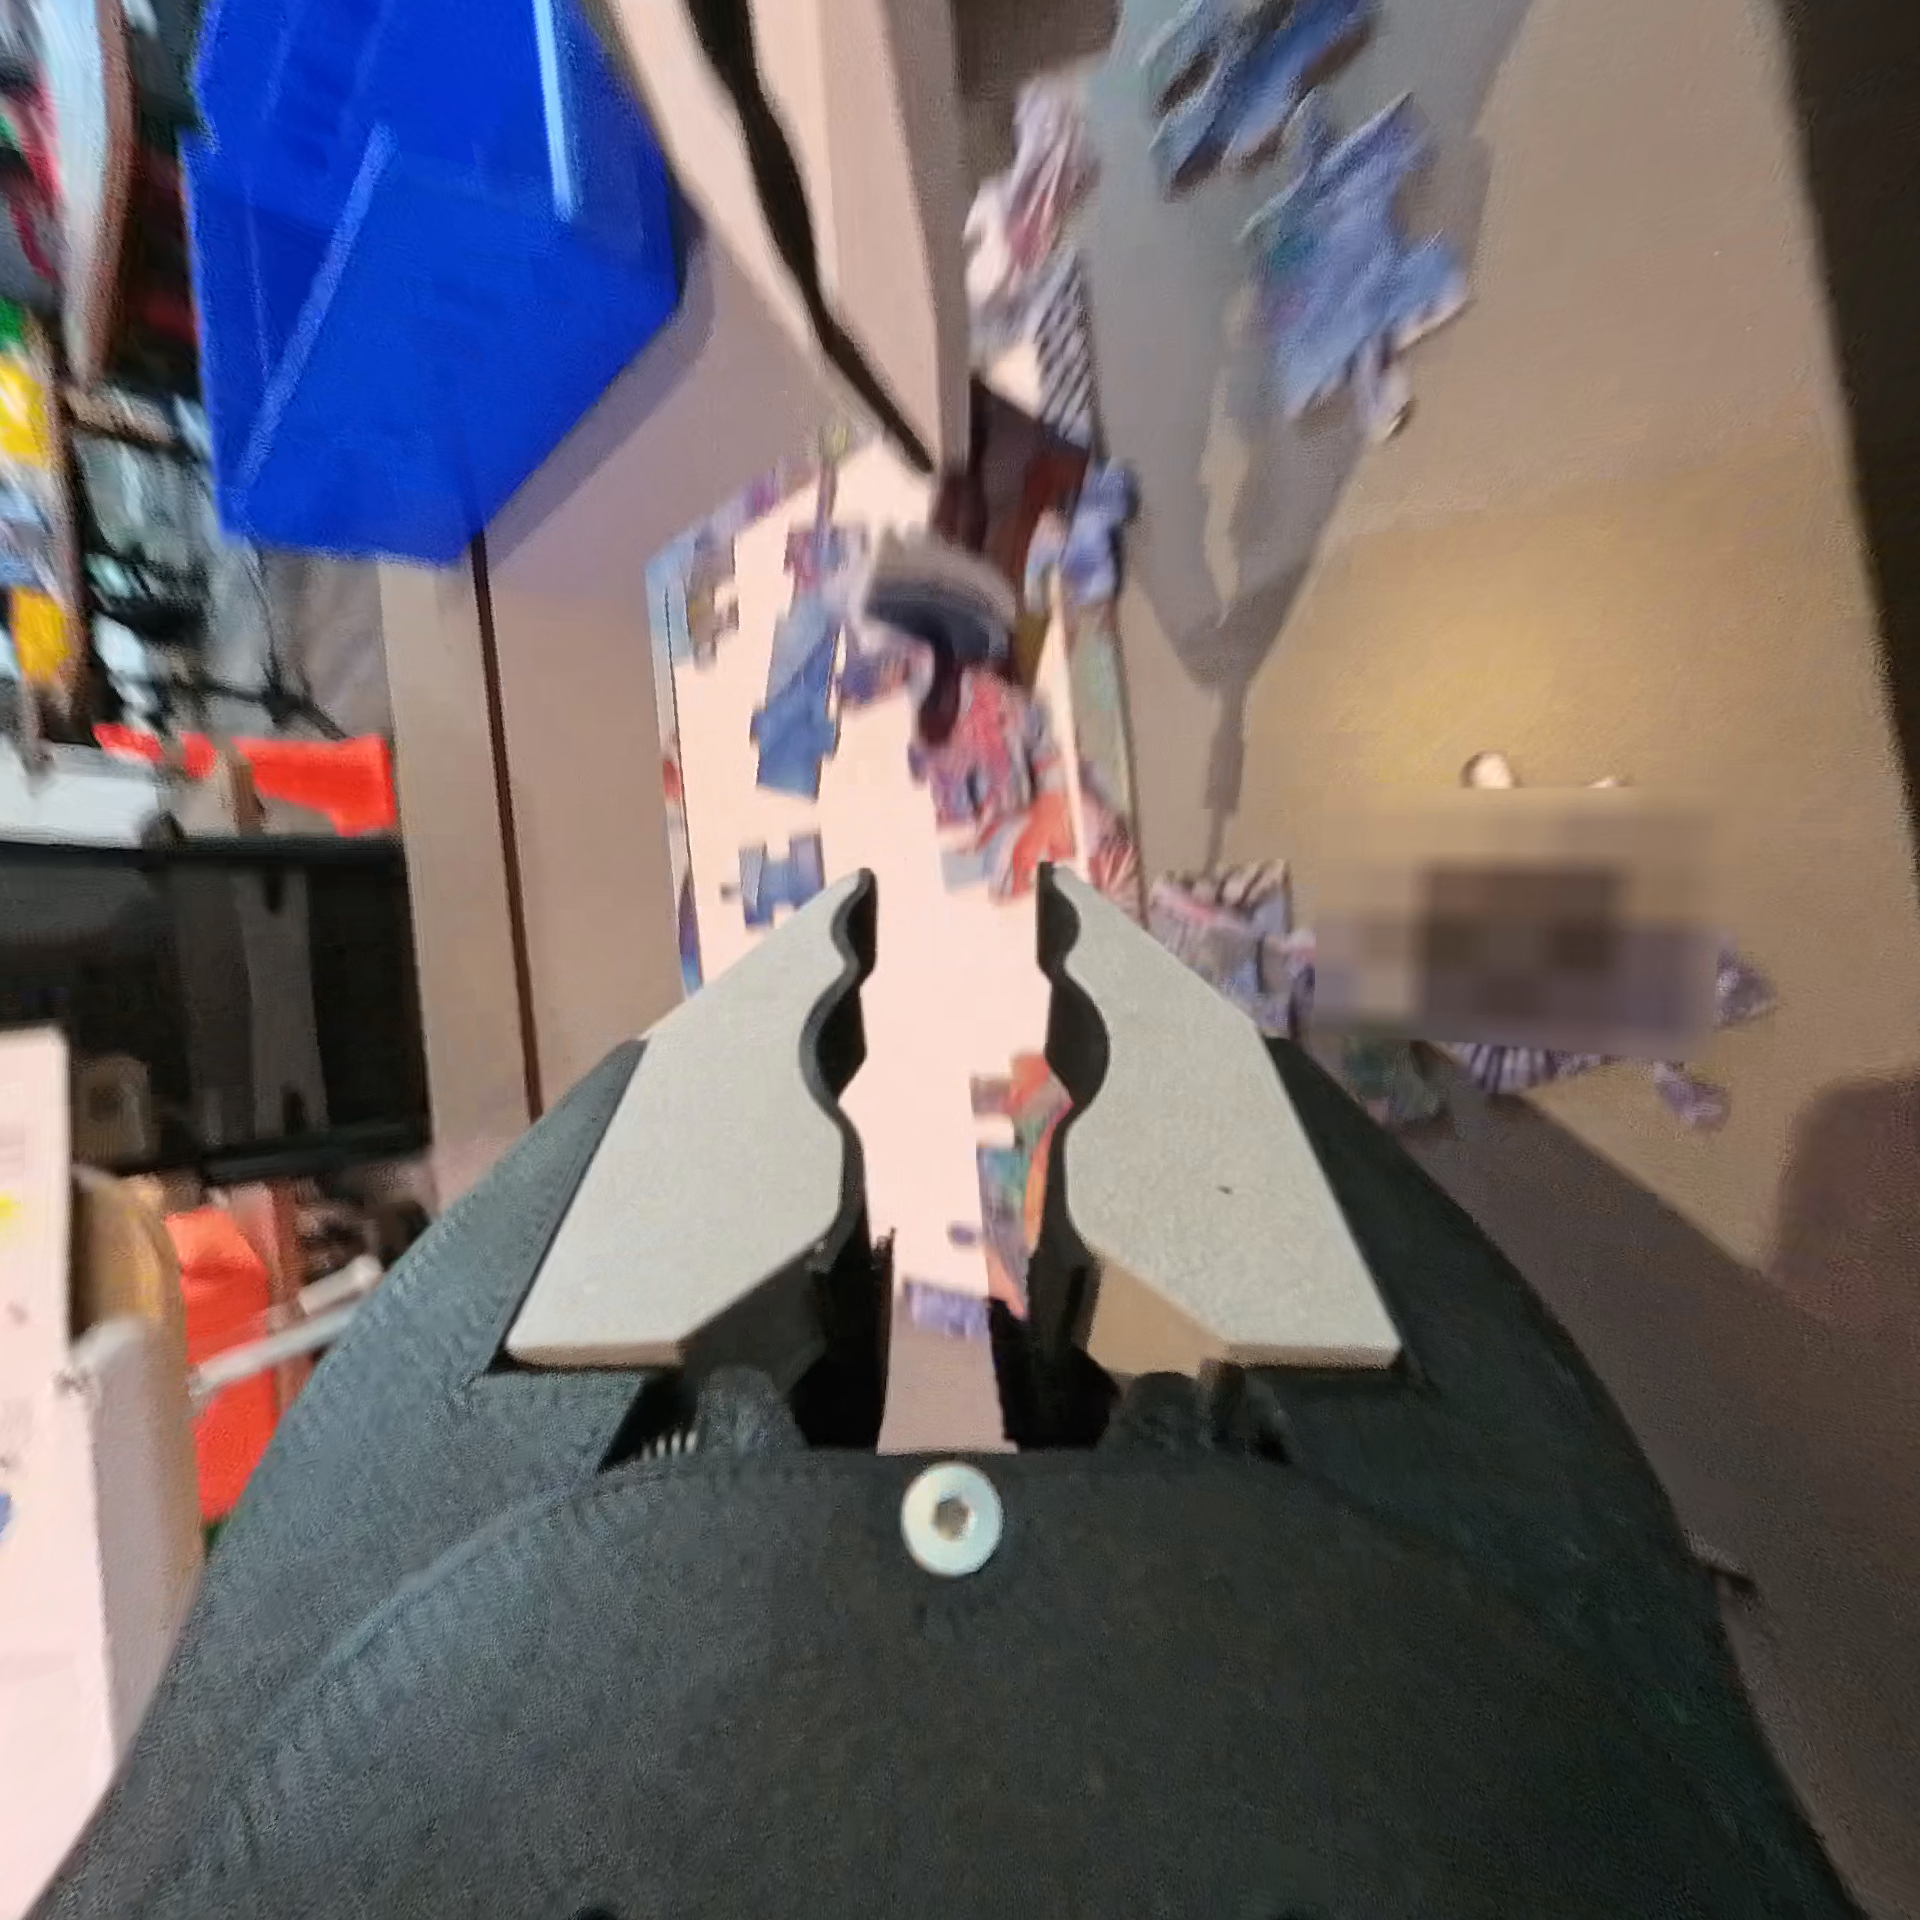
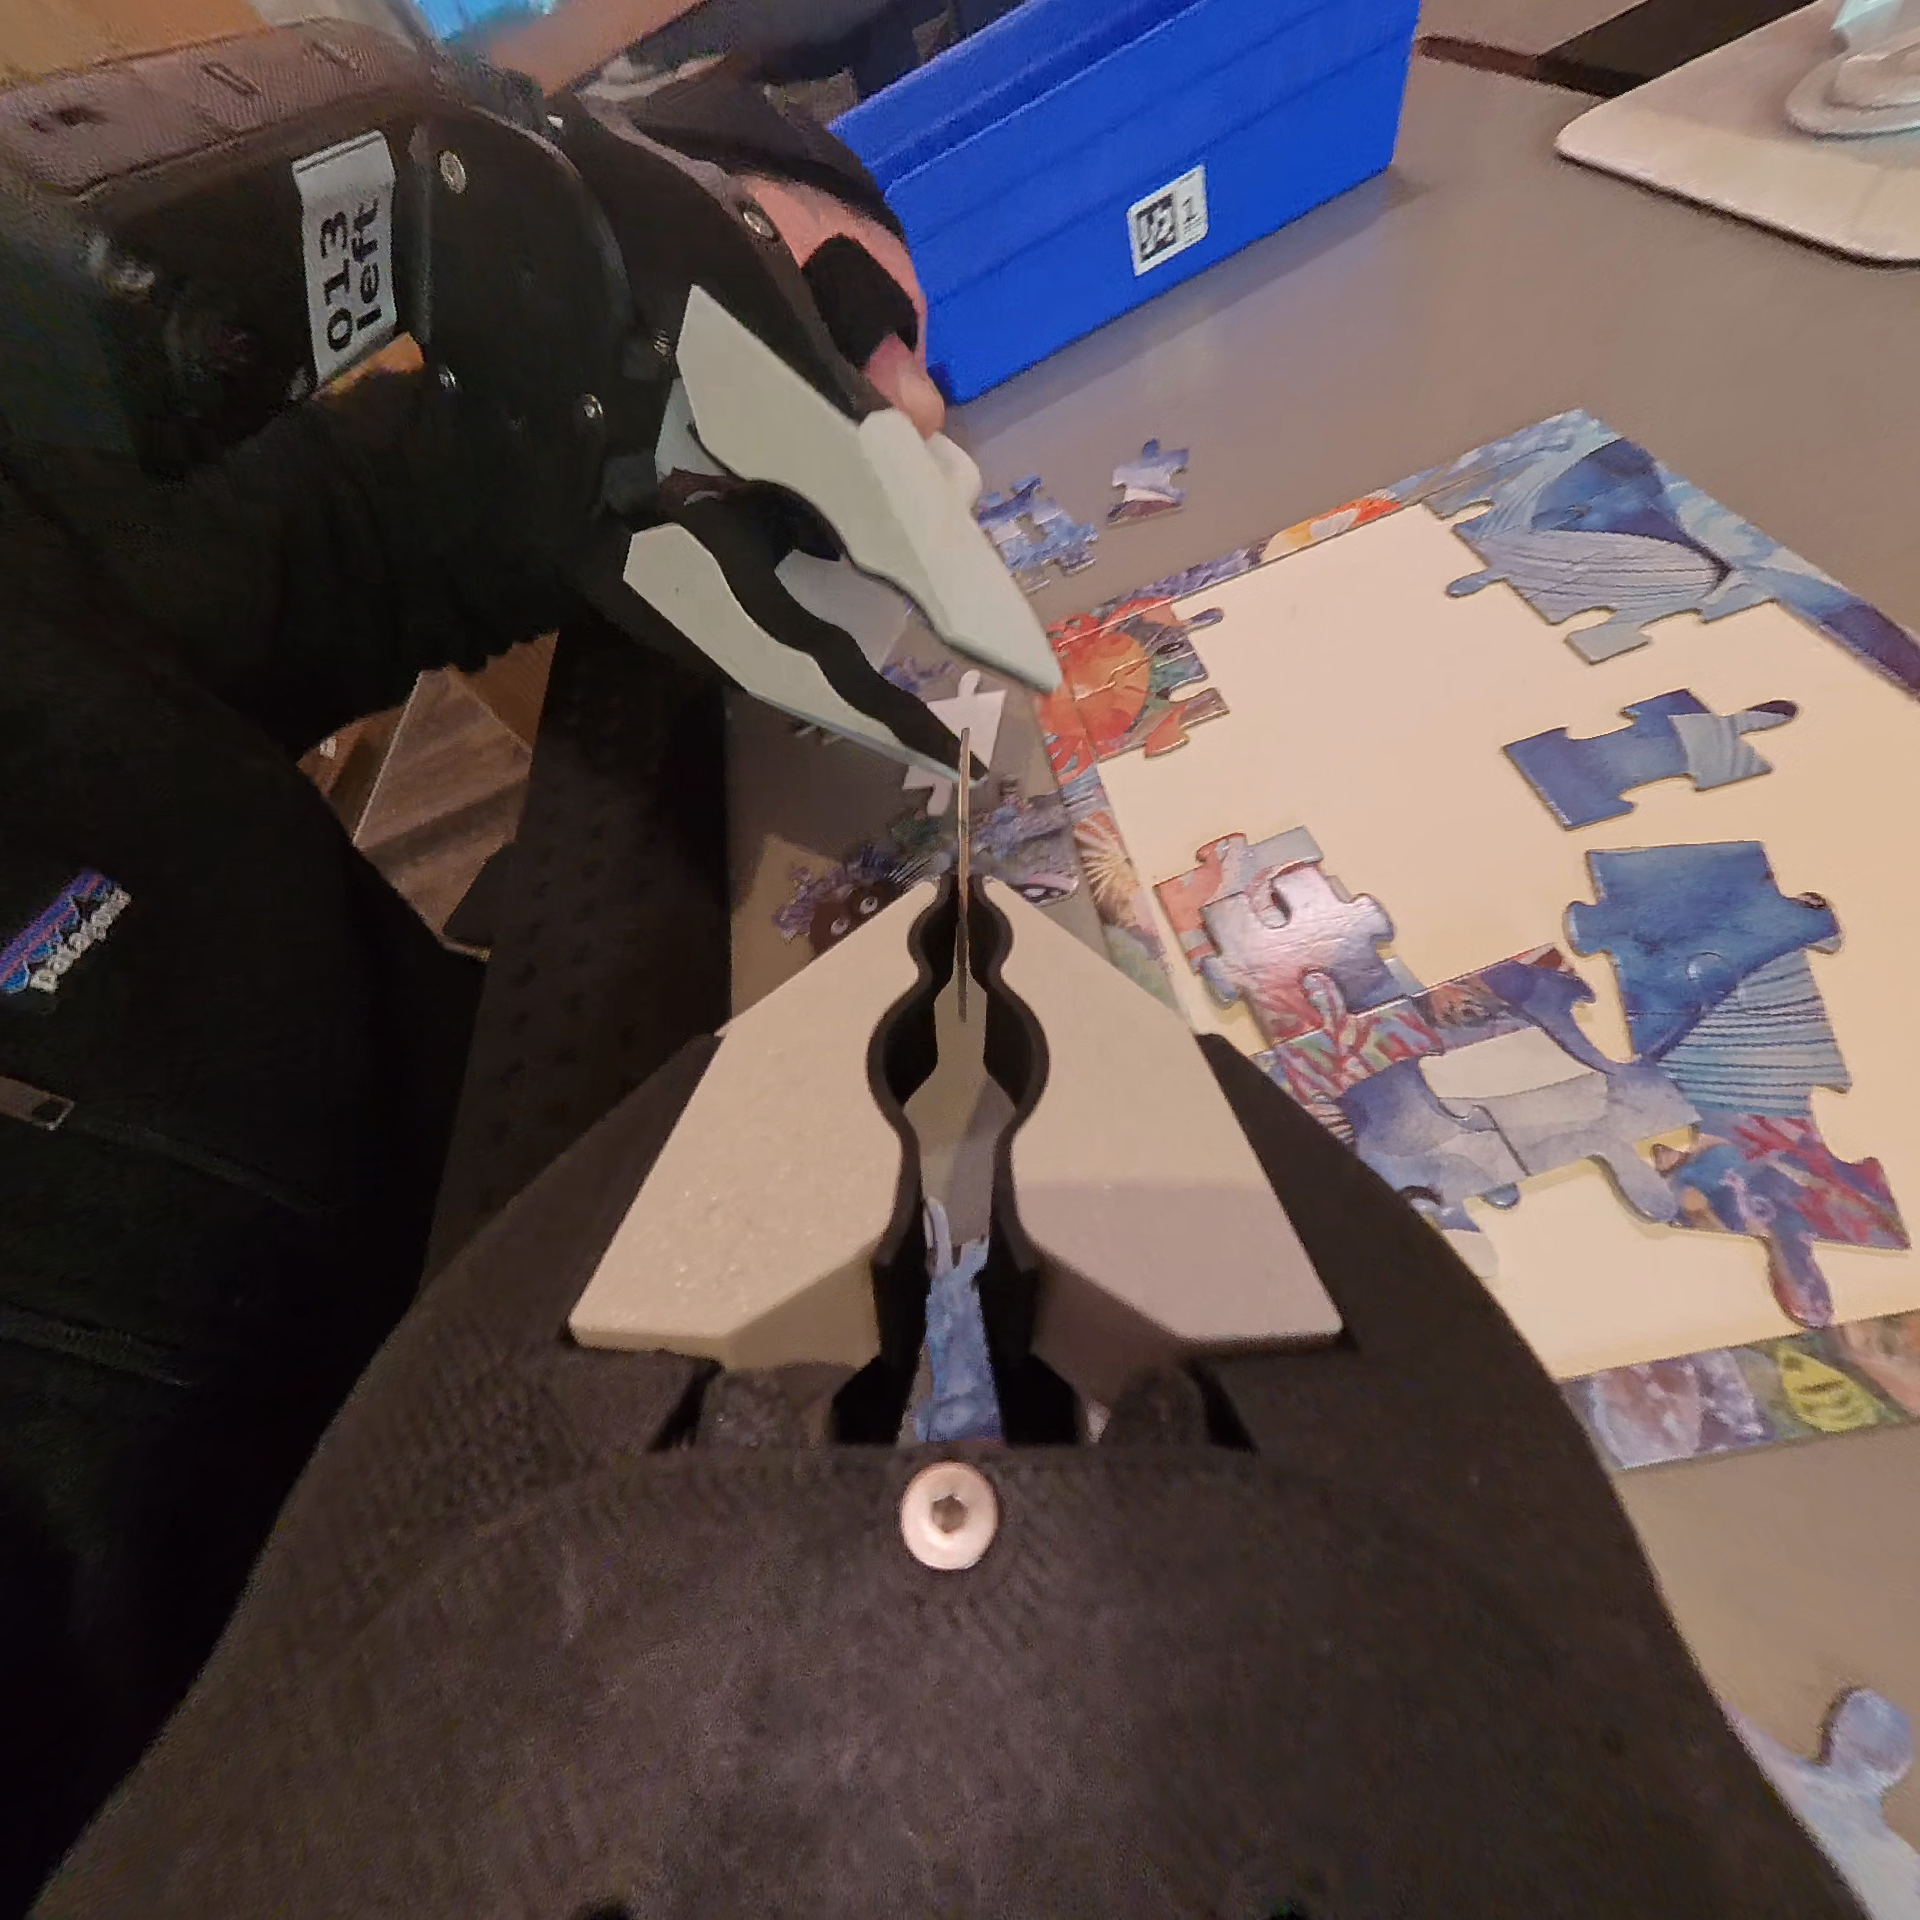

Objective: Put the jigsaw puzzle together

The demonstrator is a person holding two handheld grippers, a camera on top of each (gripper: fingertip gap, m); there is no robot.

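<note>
My right gripper is shut on a jigsaw piece, held upright and edge-on between the pads, sticking out past the tips. My left gripper shows in the right wrist view just above that piece, jaws apart, its lower fingertip close to the piece's top edge. In the blurred left wrist view my left gripper is open with nothing between the pads. The cream puzzle board lies to the right with a joined cluster and loose blue pieces on it. The board also shows in the left wrist view.
A blue bin stands at the table's far side and also shows in the left wrist view. Loose pieces lie on the grey table beyond the board. A pale mat is far right. A person's dark jacket fills the left. Across from one pair of fingers to the other is roughly 7 cm.
</note>
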